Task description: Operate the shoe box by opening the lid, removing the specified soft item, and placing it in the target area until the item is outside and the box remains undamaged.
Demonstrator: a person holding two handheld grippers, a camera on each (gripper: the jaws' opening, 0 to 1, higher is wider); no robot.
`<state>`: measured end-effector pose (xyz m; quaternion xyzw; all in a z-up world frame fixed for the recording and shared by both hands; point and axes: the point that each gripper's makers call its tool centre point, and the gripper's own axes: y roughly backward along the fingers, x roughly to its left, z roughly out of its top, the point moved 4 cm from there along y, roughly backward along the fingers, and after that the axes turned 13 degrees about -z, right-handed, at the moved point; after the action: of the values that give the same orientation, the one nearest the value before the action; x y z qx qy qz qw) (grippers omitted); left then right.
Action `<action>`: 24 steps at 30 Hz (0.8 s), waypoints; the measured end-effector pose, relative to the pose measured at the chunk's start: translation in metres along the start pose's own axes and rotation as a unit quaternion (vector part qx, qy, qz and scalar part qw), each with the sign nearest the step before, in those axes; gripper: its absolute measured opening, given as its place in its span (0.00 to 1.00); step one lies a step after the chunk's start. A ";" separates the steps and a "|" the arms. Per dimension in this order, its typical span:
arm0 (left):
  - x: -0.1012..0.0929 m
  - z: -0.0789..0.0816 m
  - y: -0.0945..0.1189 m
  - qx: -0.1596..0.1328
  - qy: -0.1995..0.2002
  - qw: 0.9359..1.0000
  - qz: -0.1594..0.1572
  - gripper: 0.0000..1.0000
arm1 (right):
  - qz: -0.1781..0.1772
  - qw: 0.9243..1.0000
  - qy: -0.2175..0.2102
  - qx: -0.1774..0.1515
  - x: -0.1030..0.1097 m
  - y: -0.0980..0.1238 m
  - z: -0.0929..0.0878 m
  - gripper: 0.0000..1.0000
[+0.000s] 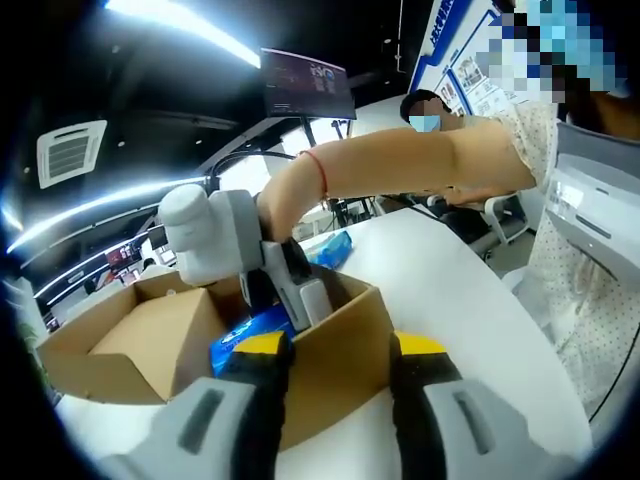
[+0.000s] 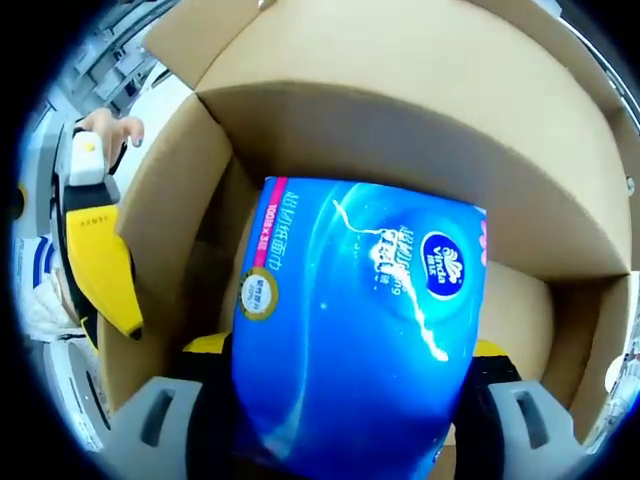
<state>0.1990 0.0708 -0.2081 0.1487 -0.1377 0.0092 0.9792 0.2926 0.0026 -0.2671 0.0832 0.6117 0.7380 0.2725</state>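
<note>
Box: an open brown cardboard box (image 1: 330,350) stands on the white counter (image 1: 470,310); its flaps are folded outward and its walls look whole.
Soft item: a blue plastic pack of tissues (image 2: 360,320), glossy, with a pink stripe along one edge, a round gold seal and a dark blue logo with white print. It is inside the box, near one wall.
Right hand-held gripper: the right hand-held gripper (image 2: 340,370) reaches down into the box, and its yellow-tipped jaws stand on both sides of the pack, closed against it. In the left gripper view it appears as a white and grey body (image 1: 235,245) held by a bare arm.
Left hand-held gripper: the left hand-held gripper (image 1: 335,350) is apart at the jaws, which straddle the near wall of the box without pressing it.
</note>
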 end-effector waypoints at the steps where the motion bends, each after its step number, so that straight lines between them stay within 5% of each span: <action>1: 0.000 0.000 0.000 0.000 0.000 1.000 0.000 0.41 | 0.000 1.000 -0.001 -0.002 0.000 0.000 0.000 0.92; 24: 0.003 -0.001 0.001 -0.005 0.001 1.000 0.002 0.39 | 0.002 0.999 -0.027 -0.017 -0.007 0.004 0.000 0.82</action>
<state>0.2015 0.0722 -0.2076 0.1439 -0.1372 0.0106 0.9800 0.2974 -0.0016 -0.2617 0.0996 0.5917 0.7459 0.2891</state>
